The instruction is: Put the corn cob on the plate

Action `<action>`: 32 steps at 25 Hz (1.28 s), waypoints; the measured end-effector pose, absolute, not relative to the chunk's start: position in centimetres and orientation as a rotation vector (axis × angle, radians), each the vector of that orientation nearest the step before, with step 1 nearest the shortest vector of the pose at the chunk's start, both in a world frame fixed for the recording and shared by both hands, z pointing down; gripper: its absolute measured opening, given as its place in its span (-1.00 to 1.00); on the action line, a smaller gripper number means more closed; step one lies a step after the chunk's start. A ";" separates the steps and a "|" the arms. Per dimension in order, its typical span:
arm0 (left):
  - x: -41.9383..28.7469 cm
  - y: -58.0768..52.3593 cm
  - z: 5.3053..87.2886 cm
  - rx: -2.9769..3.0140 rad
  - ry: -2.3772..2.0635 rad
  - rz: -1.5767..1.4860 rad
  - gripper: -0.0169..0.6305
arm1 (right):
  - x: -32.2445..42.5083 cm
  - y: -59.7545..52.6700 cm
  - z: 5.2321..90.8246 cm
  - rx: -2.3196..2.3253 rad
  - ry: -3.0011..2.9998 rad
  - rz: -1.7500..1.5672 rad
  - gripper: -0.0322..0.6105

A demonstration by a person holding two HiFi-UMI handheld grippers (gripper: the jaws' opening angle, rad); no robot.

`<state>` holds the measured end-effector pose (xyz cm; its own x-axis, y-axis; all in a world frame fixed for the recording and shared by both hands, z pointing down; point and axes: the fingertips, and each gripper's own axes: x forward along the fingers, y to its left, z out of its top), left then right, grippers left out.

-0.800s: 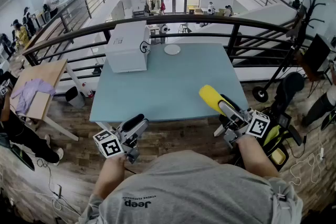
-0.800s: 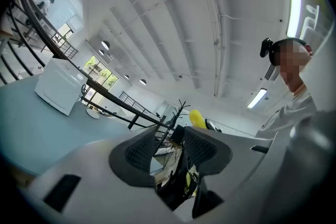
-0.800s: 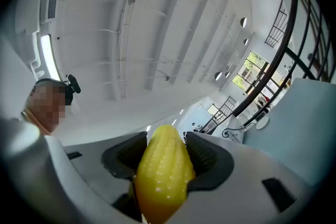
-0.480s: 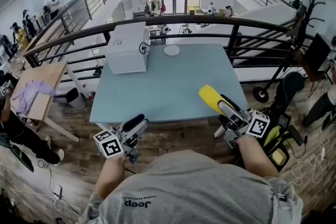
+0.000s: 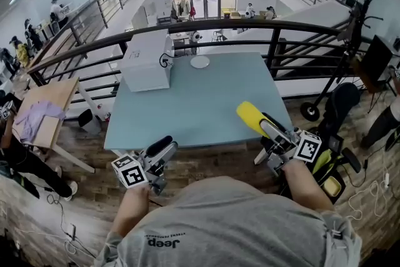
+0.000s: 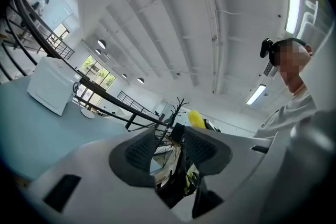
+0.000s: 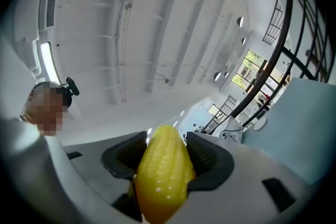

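- Yellow and pebbled with rows of small bumps, the corn cob [image 7: 161, 176] was clamped between the ribbed dark pads of the right gripper [image 5: 270, 129]. Its rounded tip poked forward and slightly upward past the jaws, in the air over the near right corner of the table.
- Grey-shelled, the left gripper [image 5: 161, 151] hung off the table's near edge, jaws apart and nothing between them.
- Smooth, matt and pale blue-green, the tabletop [image 5: 194, 103] lay flat between the grippers and the far side.
- Small, round and white, the plate [image 5: 200, 62] rested near the far edge, well apart from the cob and near a boxy white appliance [image 5: 147, 60].
- The carry looked like the step in hand. The grip needed to be firm on the tapering, slick-looking cob, which should cross above the table and come low over the plate's middle before the jaws part. A round cob could roll off a shallow rim.
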<state>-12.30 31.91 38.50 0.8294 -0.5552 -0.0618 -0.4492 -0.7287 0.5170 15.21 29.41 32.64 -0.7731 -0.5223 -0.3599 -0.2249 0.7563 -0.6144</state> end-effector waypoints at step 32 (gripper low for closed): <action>0.2 27.0 41.0 2.511 -0.560 -0.152 -0.36 | 24.0 26.9 35.2 -0.608 2.379 -0.778 -0.14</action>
<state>0.21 26.97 40.95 0.9063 -0.4224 0.0102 -0.3593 -0.7578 0.5446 23.95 26.95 35.19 -0.7416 -0.5639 -0.3633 -0.2401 0.7289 -0.6411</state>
